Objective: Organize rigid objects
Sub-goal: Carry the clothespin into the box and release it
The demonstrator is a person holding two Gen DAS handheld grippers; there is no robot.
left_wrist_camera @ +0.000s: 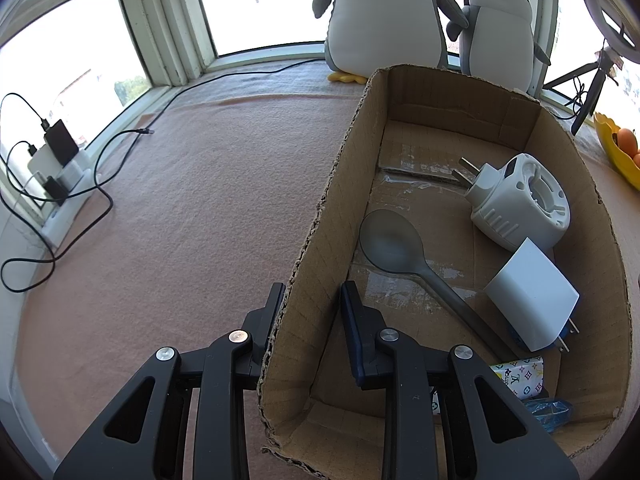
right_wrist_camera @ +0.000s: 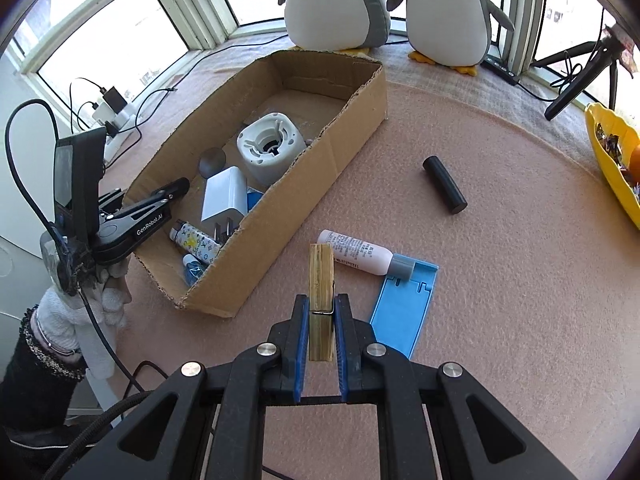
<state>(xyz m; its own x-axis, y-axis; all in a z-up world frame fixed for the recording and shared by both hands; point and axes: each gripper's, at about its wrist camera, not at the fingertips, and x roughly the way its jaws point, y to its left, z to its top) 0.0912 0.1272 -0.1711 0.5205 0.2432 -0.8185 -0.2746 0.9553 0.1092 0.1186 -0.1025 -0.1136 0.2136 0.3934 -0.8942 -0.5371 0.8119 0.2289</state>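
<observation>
The right gripper [right_wrist_camera: 321, 312] was clamped on a wooden clothespin [right_wrist_camera: 321, 280] — pale, streaked bamboo with a thin wire spring — held upright above the pink mat [right_wrist_camera: 500, 300]. The left gripper [left_wrist_camera: 310, 300] pinched the near wall of the cardboard box [left_wrist_camera: 344, 168] — one finger inside, one outside.

The right gripper [right_wrist_camera: 321, 304] points steeply down, its jaws clamped on a wooden clothespin [right_wrist_camera: 321, 280] that stands upright between the blue pads, clear of the surface below. The left gripper [left_wrist_camera: 312, 300] also tilts downward, its jaws pinching the cardboard box wall [left_wrist_camera: 296, 320], one finger outside and one inside. A hand [right_wrist_camera: 80, 308] in a white glove with a dark sleeve holds the left gripper from behind.
</observation>
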